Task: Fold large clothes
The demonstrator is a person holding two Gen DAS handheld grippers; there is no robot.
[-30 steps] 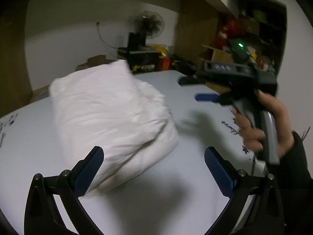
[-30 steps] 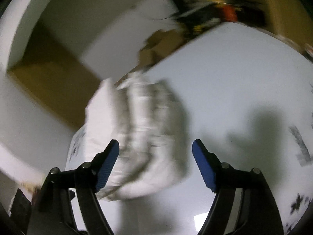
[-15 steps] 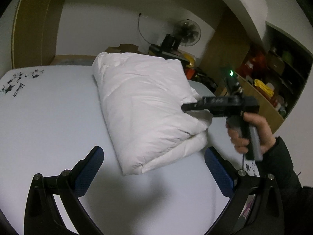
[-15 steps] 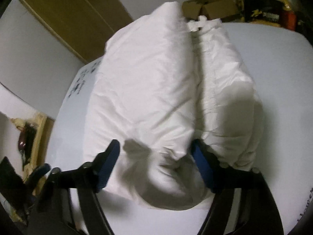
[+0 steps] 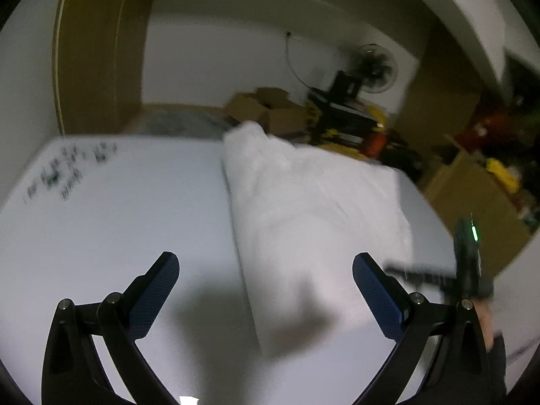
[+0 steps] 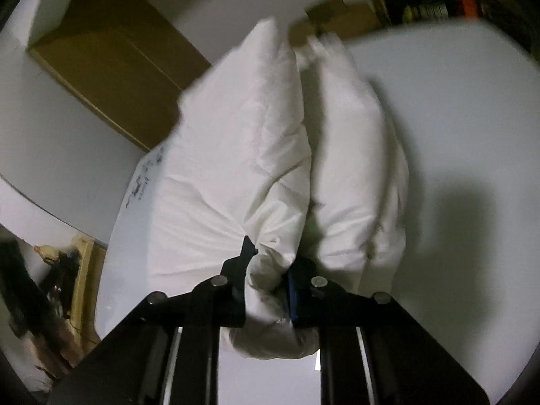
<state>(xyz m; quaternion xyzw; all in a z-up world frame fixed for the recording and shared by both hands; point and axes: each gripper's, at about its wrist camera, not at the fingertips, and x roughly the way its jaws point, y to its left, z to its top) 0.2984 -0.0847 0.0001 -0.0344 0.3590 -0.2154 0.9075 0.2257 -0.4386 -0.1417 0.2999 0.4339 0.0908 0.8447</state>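
The white padded garment (image 6: 270, 155) lies already bundled into a thick, long roll on the pale tabletop (image 6: 438, 108), its long axis running from the near edge away toward the far side where cardboard boxes (image 5: 266, 108) and a fan (image 5: 374, 64) stand. The right gripper (image 6: 270, 270) is at the roll's near end, its fingers closing on a bunched fold of the cloth, and the fabric is visibly pinched between them, so this hand has the grip. The left gripper (image 5: 266, 287) is released, its fingers spread wide with nothing between them, hanging above the tabletop just to the left of the roll's near end; the garment's long left edge runs away from a point between its fingers. In that view the right gripper shows as a blurred dark shape at the far right. Judging by this, the right hand is the nearer one and any next fold or shift turns on that near end, while the left hand would have to come in from the left side.
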